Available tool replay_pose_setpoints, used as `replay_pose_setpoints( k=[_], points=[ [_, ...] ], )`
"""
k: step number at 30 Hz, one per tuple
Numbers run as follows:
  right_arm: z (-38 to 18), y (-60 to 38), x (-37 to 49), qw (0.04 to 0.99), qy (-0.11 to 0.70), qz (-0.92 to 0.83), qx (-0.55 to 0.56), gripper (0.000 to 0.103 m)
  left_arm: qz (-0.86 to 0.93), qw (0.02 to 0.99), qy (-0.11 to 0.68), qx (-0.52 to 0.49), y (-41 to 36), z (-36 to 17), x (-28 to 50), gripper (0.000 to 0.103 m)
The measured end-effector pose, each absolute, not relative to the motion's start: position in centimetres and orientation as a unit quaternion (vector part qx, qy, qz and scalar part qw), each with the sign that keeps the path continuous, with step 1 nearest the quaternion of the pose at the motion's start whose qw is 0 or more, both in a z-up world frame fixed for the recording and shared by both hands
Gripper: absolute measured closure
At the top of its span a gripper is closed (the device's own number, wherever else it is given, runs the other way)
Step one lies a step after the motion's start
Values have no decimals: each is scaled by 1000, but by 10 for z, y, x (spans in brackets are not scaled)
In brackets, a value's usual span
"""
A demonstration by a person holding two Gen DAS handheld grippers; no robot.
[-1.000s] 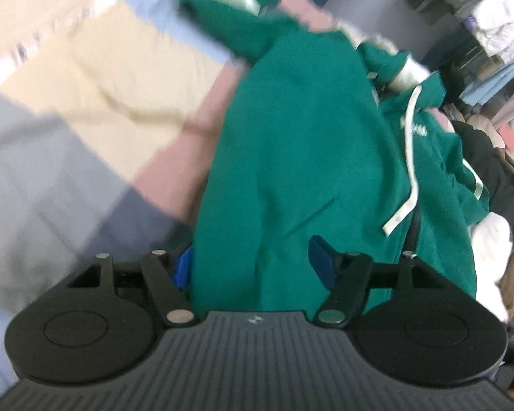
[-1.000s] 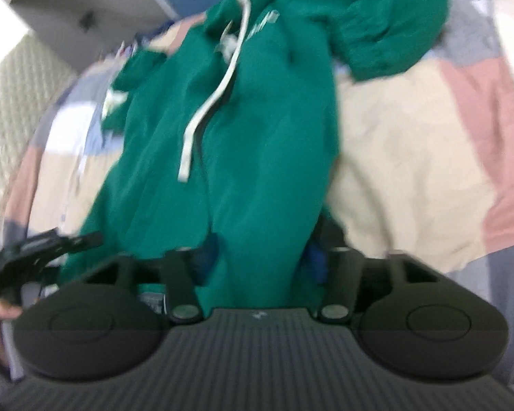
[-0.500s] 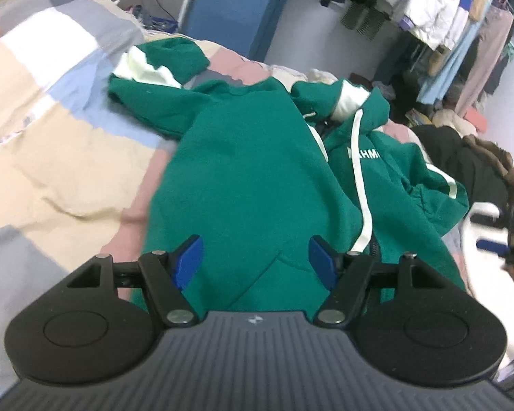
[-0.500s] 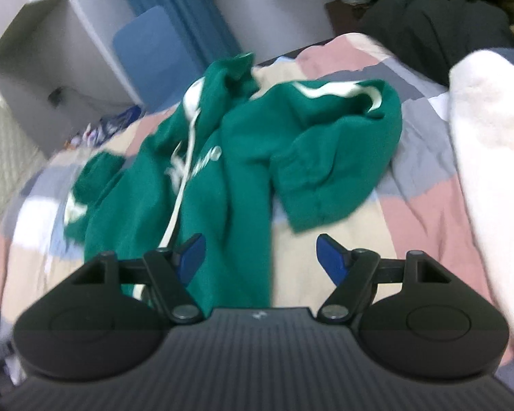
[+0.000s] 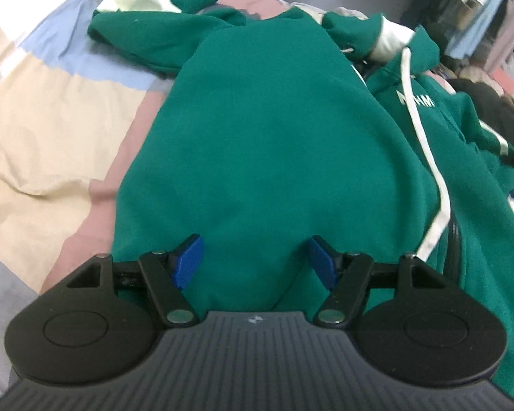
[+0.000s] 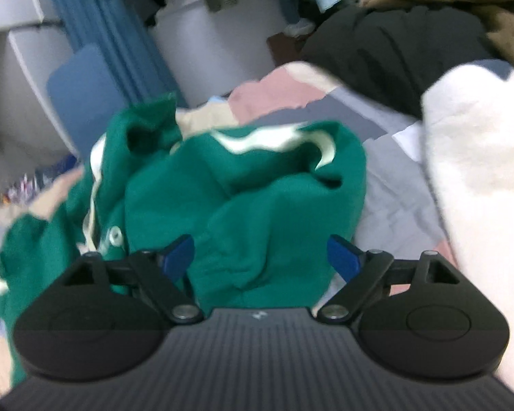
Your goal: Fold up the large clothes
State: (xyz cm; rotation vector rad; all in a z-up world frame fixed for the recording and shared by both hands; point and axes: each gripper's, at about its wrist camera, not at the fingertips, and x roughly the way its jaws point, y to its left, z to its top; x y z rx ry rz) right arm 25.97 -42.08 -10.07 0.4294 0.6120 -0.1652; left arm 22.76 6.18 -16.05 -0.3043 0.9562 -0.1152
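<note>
One green hoodie (image 5: pixel 257 137) on one patchwork bed cover (image 5: pixel 34 109); one white drawstring (image 5: pixel 425 144); two tools: left tool (image 5: pixel 253 260), right tool (image 6: pixel 260 255); one white garment (image 6: pixel 479 178); one black garment (image 6: pixel 394 54).

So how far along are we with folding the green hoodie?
Early. The green hoodie lies on the patchwork bedspread, body roughly doubled lengthwise, but one sleeve sprawls outward and the drawstring trails loose. Nothing is in hand: the left tool is open over the fabric, and the right tool has just been opening, gripping nothing. Left: tuck the sleeves and hood, fold the body.
</note>
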Motion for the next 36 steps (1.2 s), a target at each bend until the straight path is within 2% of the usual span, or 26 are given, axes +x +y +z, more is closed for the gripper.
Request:
replay_pose_setpoints(
  k=[5,11,13,14,15,17,18,26,36],
  points=[
    [-112,-398,274,935,312,-12,168,17,-59,881,443,-156,69,-160,232,30],
    [-155,-363,297,925,379,-21,7,18,-65,882,429,-182,72,-156,235,30],
    [-164,-361,300,925,379,-24,-26,26,-71,884,422,-186,71,-153,238,30],
    [-162,-363,300,927,373,-29,-26,34,-71,885,421,-186,71,-153,238,30],
    [-158,-366,300,928,370,-32,-13,48,-70,885,421,-183,70,-153,239,30],
    [-145,-375,296,931,361,-44,11,58,-70,887,420,-178,68,-153,237,30],
    [-139,-378,292,933,355,-52,12,85,-69,888,419,-174,67,-153,236,30],
    [-52,-460,260,949,268,-166,-3,87,-70,900,395,-170,71,-139,218,30],
    [79,-568,241,960,159,-221,60,89,-80,903,377,-191,76,-131,203,30]
  ],
)
